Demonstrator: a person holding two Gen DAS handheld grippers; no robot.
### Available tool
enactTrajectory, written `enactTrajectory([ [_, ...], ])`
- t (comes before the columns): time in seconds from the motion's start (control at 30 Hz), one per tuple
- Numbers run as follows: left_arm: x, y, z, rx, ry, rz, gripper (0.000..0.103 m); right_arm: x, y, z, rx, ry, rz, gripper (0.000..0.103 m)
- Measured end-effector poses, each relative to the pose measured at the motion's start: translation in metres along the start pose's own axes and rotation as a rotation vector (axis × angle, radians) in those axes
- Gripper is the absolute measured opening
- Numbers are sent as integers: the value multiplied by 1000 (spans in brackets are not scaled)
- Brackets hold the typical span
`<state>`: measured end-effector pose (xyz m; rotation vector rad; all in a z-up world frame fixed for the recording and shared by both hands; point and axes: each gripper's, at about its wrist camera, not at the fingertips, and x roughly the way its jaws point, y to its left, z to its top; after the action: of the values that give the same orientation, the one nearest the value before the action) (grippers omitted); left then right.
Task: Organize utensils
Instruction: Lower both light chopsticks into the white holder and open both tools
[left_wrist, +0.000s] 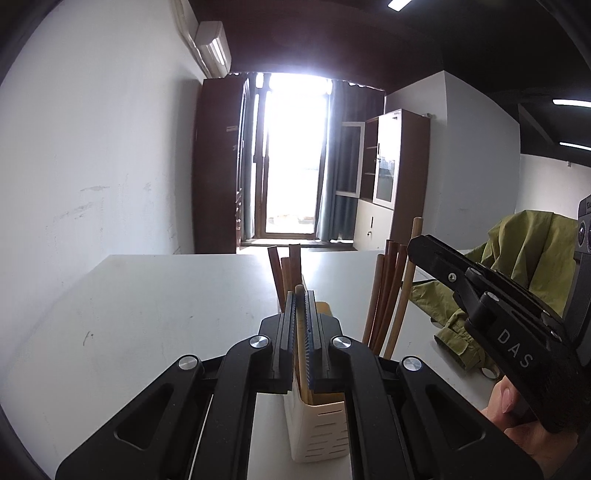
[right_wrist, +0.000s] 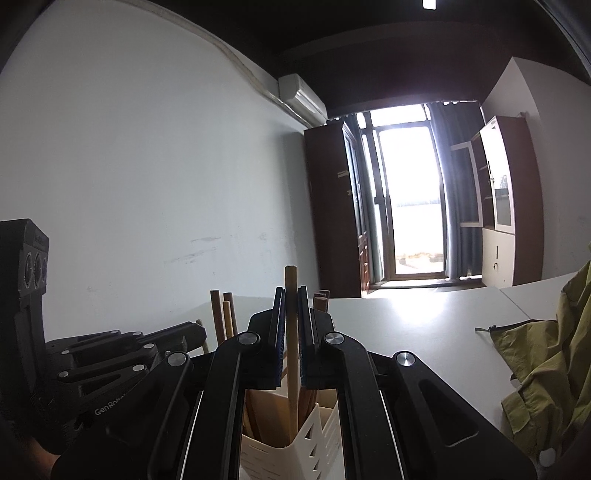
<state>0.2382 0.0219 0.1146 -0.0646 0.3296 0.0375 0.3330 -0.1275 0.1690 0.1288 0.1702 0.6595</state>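
Note:
A white slotted utensil holder (left_wrist: 321, 432) (right_wrist: 295, 446) stands on the white table (left_wrist: 147, 314), with several wooden handles (left_wrist: 386, 291) upright in it. In the left wrist view my left gripper (left_wrist: 301, 299) is shut on a pale wooden handle (left_wrist: 301, 343) that reaches down into the holder. In the right wrist view my right gripper (right_wrist: 291, 295) is shut on another wooden handle (right_wrist: 291, 317) that also stands in the holder. The right gripper (left_wrist: 415, 247) shows from the side at that view's right, and the left gripper (right_wrist: 197, 332) lies low at the left of the other. More brown handles (right_wrist: 221, 317) rise behind it.
An olive green jacket (left_wrist: 517, 266) (right_wrist: 546, 354) lies on the table to the right of the holder. A person's hand (left_wrist: 517, 413) grips the right tool. A bare white wall stands to the left; a bright doorway (left_wrist: 291, 158) and cabinets lie beyond the table's far edge.

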Motion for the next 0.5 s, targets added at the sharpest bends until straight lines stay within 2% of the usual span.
enactTrajectory([
  [0.17,2,4,-2,-19,30,-7,4,2,-1,-7,7,40,-17,7],
  [0.3,-5,8,0,-36,28,-18,14,1,-2,-9,19,64,-25,8],
  [0.37,-10,10,0,-38,30,-20,15,-3,-2,-10,22,72,-27,8],
  [0.43,-16,10,0,-37,29,-21,22,-6,-1,-10,27,80,-27,9],
  [0.5,-23,10,-1,-32,27,-19,24,-11,-1,-10,28,84,-27,17],
])
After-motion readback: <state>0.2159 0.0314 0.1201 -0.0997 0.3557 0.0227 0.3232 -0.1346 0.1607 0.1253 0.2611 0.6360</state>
